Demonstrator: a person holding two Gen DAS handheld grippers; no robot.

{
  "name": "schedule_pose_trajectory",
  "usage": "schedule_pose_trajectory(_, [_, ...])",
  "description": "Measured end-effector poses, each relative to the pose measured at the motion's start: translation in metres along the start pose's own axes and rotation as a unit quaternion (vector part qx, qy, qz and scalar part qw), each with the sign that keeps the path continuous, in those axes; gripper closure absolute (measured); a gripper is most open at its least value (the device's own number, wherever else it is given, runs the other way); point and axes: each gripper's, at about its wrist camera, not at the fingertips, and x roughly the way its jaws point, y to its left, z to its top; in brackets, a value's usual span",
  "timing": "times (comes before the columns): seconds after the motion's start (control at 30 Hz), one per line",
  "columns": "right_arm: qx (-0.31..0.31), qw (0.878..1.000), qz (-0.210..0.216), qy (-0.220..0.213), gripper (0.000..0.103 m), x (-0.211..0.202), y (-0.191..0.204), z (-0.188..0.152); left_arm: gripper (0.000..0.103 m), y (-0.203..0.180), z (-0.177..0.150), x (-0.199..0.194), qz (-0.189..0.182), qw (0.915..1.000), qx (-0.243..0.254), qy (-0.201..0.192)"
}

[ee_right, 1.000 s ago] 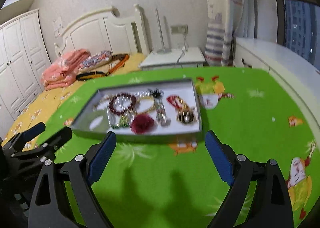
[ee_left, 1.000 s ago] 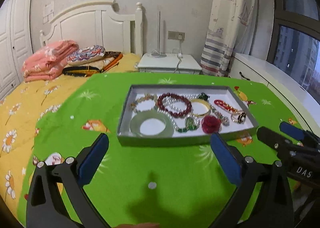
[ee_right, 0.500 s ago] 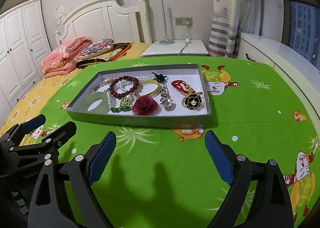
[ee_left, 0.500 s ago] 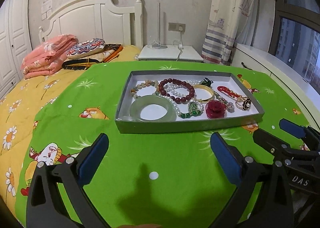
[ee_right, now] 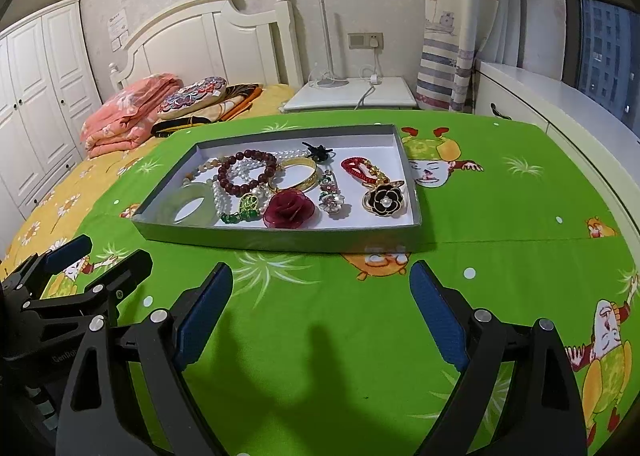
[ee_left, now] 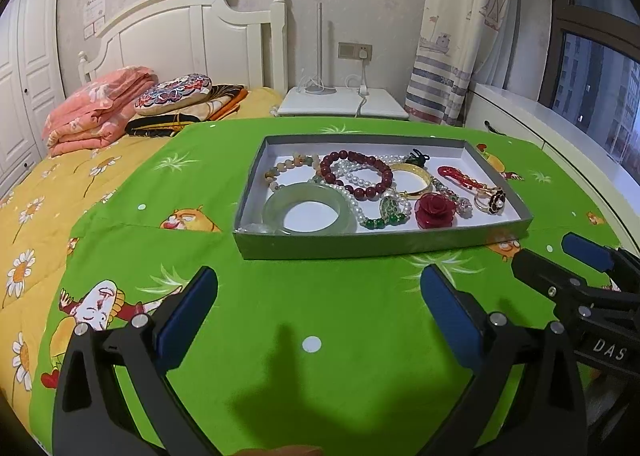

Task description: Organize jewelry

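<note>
Over the last second we have pulled both views back and steadied them. Our left gripper (ee_left: pixel 318 298) and right gripper (ee_right: pixel 320 296) hover with jaws apart, empty, short of the tray (ee_left: pixel 384 246), where the jewelry (ee_left: pixel 360 184) lies overlapping, all inside.

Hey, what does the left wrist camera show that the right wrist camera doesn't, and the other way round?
Only the left wrist view shows the left gripper head-on, jaws open and empty, with the right gripper's fingers poking in at the right edge.

Only the right wrist view shows the right gripper head-on, also open and empty, plus the three-door white wardrobe in full.

Both show the grey tray of jewelry on the green blanket: jade bangle, dark red bead bracelet, gold bangle, red fabric rose and black flower brooch.
</note>
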Motion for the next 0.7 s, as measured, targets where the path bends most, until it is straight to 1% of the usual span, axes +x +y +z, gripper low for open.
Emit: schedule_pose_trajectory(0.7, [0.002, 1.0, 0.0, -0.003, 0.018, -0.0012, 0.0023, -0.0018, 0.005, 0.0049, -0.003, -0.0015, -0.002, 1.0, -0.005, 0.004])
